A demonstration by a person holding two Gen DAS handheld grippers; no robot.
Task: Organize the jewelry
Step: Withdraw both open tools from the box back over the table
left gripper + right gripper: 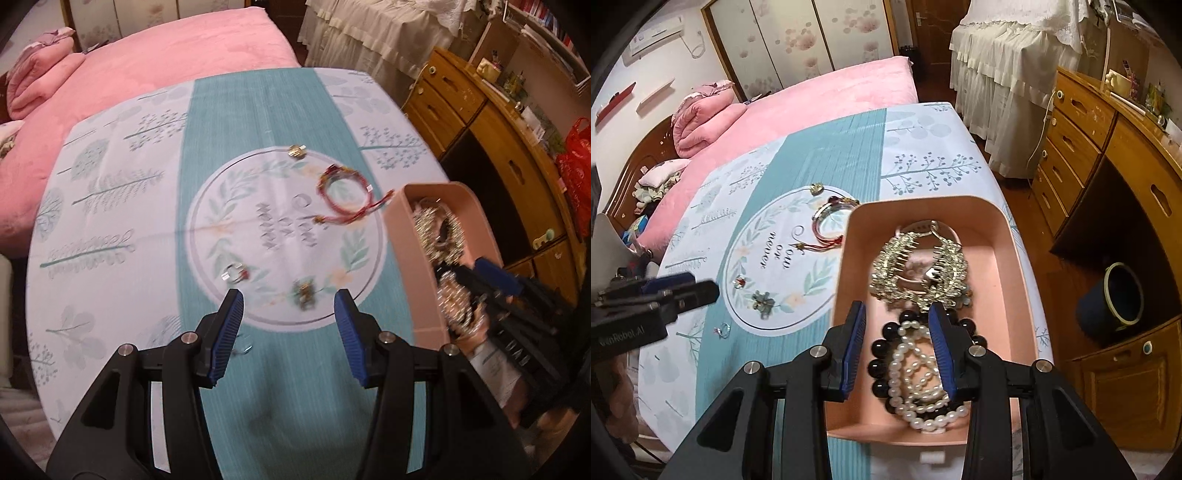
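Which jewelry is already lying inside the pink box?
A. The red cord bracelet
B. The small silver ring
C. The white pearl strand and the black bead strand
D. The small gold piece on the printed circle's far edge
C: the right wrist view shows the pearl strand and black bead strand lying on the floor of the pink box.

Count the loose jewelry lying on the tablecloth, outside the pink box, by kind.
Rings: 2
Red cord bracelet: 1
Small ornaments, exact kind unclear: 2
Total: 5
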